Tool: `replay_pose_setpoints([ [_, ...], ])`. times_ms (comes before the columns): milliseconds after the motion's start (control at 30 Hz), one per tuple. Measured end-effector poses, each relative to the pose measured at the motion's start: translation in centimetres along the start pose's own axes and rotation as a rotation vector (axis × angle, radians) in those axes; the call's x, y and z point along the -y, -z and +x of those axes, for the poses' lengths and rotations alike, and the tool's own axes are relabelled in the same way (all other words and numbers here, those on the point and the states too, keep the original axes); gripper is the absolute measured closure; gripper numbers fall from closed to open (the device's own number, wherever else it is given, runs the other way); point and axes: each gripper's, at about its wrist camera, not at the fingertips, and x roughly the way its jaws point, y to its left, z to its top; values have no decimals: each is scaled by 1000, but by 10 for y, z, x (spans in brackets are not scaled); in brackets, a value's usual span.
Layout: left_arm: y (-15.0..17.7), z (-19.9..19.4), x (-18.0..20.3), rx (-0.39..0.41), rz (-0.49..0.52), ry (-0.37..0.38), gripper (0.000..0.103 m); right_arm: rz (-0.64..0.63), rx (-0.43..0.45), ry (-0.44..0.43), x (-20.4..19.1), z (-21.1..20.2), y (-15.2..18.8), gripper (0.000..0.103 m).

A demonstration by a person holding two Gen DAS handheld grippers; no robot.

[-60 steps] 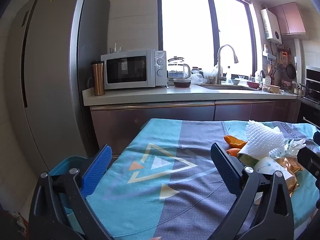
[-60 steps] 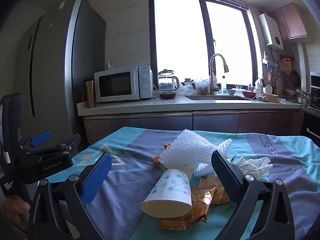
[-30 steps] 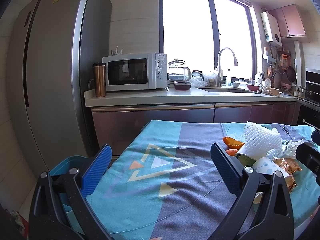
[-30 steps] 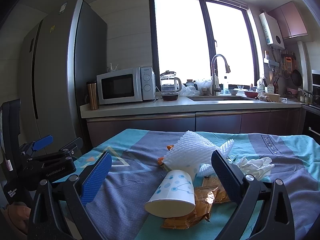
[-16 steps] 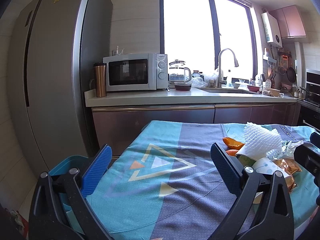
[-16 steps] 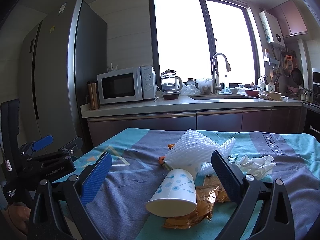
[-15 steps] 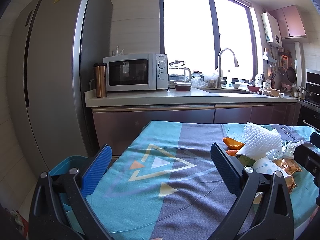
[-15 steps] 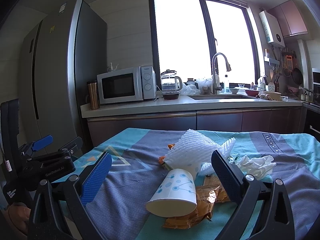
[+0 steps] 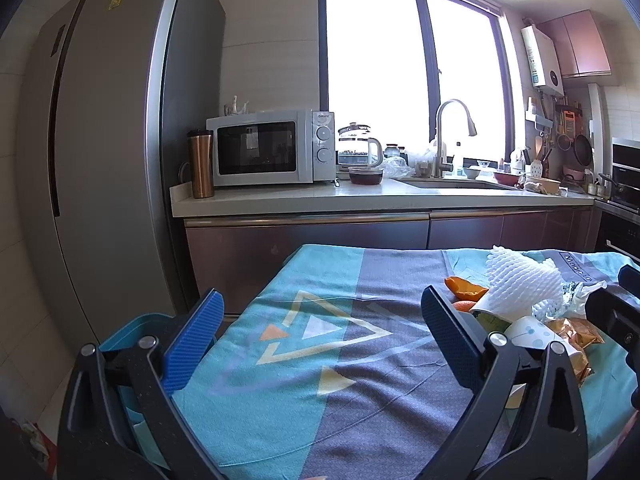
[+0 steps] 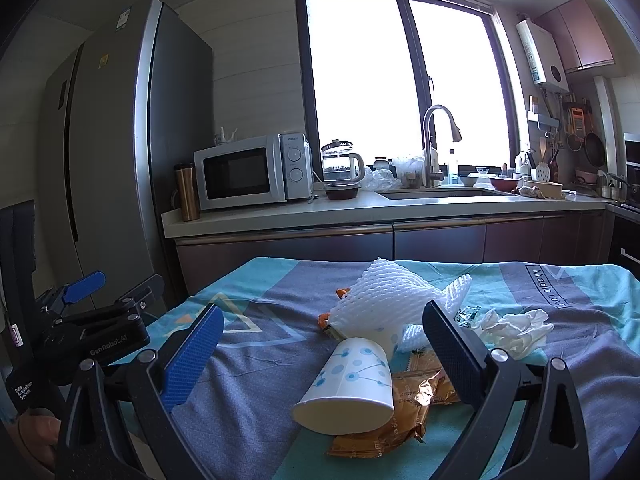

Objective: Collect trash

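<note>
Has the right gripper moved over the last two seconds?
Yes, slightly. In the right wrist view the paper cup and foam net sit a little further right between the open fingers of the right gripper, so it shifted slightly left relative to the trash.

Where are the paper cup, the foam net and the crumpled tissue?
paper cup [image 10: 352,384], right wrist view, on its dotted side.
foam net [image 10: 384,300], right wrist view, on its middle.
crumpled tissue [image 10: 516,330], right wrist view, on its centre.
</note>
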Motion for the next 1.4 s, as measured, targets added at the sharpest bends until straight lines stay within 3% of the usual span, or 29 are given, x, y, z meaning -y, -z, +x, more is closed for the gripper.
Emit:
replay_pose_setpoints([
  [1200,7,6,9,-12,8,25,6,26,-15,-11,9,-1,1,7],
  [1400,12,11,23,-53,55,112,6,42,-32,16,21,0,5,7],
])
